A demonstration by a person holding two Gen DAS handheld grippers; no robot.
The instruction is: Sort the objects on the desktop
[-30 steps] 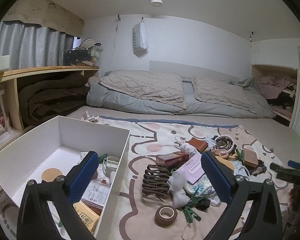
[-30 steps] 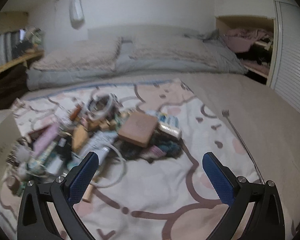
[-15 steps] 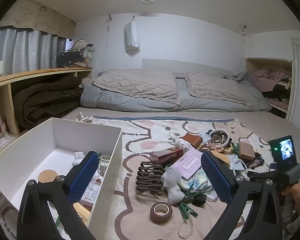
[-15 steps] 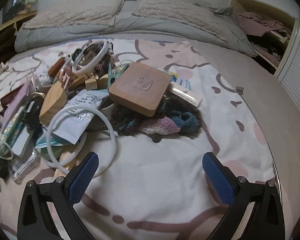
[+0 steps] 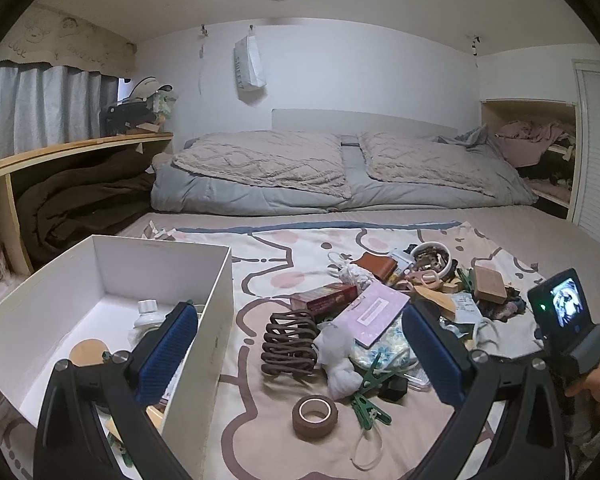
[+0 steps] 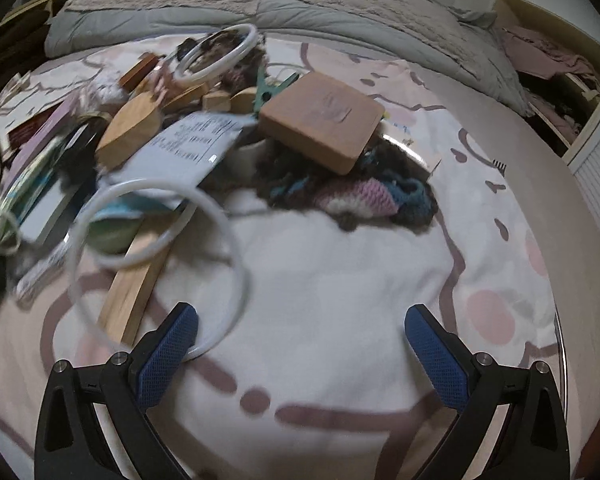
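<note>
A few things are already lying in the white box (image 5: 100,264), while most of the pile (image 5: 384,304) is being left unsorted on the blanket. The left gripper (image 5: 300,354) and right gripper (image 6: 300,354) are being held wide, empty.

Clutter pile (image 5: 384,308) — white box (image 5: 204,316) beside

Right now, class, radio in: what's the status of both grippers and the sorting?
Left gripper open, empty, above box edge. Right gripper open, empty, low by white ring. Pile unsorted on blanket. Nothing blocking.
</note>
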